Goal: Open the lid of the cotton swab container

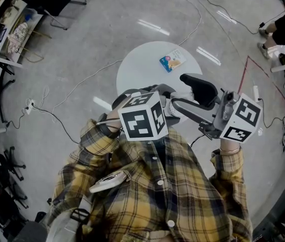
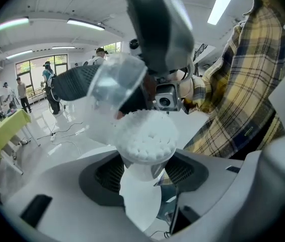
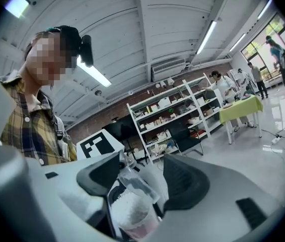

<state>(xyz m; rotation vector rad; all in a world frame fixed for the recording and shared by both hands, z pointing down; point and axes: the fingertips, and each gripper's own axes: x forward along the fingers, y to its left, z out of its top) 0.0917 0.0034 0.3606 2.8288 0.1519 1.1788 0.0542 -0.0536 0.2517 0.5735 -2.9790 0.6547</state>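
Observation:
In the left gripper view my left gripper (image 2: 142, 171) is shut on the cotton swab container (image 2: 145, 141), a clear cup whose open top shows packed white swab heads. Just above it, tilted up and off the rim, the clear lid (image 2: 118, 82) sits between the fingers of my right gripper (image 2: 117, 59). In the right gripper view the lid (image 3: 133, 183) lies between the black pads of that gripper (image 3: 140, 179), with the container (image 3: 130, 219) right beneath. In the head view both grippers meet in front of my chest, left gripper (image 1: 168, 101) and right gripper (image 1: 189, 96); the container is hidden there.
Below my hands stands a round white table (image 1: 137, 69) with a blue-and-white packet (image 1: 172, 60) on it. Cables (image 1: 82, 84) trail across the grey floor. Shelving (image 3: 183, 112) and a green table (image 3: 240, 107) with people nearby stand across the room.

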